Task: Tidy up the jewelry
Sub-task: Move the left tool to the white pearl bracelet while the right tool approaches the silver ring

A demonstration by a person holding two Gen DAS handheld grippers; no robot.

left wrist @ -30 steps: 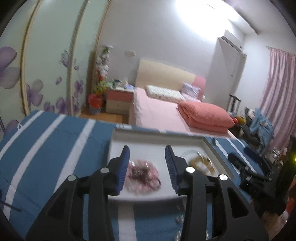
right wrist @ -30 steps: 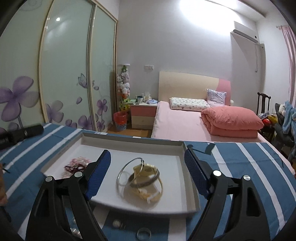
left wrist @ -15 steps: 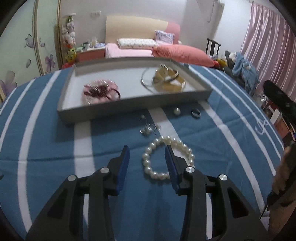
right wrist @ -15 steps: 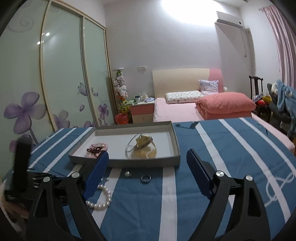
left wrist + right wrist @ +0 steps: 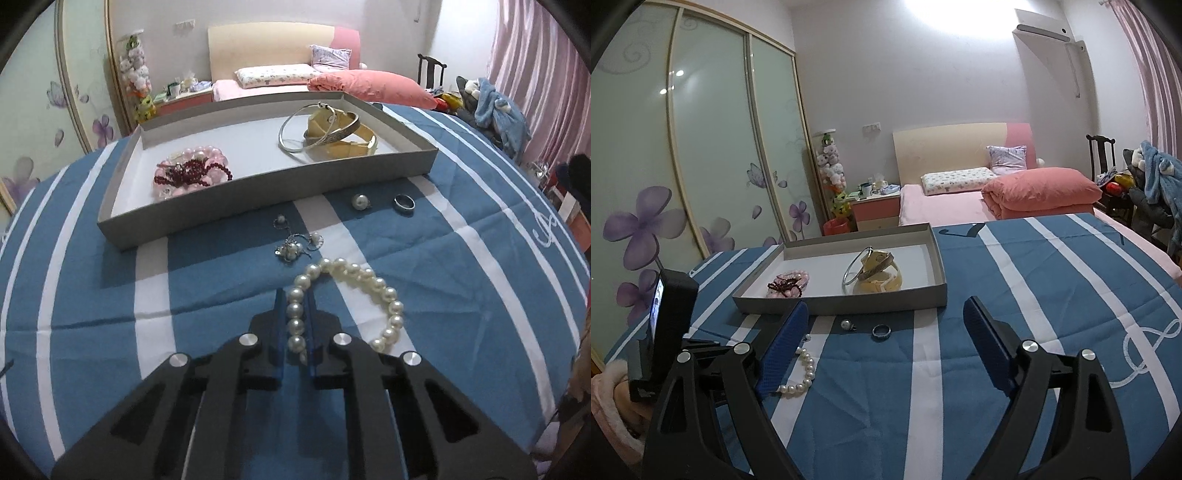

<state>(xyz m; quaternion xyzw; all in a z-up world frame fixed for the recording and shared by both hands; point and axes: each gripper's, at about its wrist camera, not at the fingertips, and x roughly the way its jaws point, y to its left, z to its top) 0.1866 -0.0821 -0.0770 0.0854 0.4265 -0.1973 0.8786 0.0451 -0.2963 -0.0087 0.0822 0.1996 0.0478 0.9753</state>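
Your left claw (image 5: 296, 325) is clamped on the pearl strand (image 5: 369, 291), which trails right of it on the worktop (image 5: 480, 266). Right claw (image 5: 882, 350) apart, idle. Risk: loose loop snags the tray (image 5: 258, 188) wall ahead and slips out.

Black gripper frames, silver screws, blue fingers (image 5: 279, 314).

My left camera looks steeply down, close over the pearl bracelet (image 5: 347, 295); my right sits higher, farther back (both share the gray tray (image 5: 266, 184) (image 5: 842, 301)).
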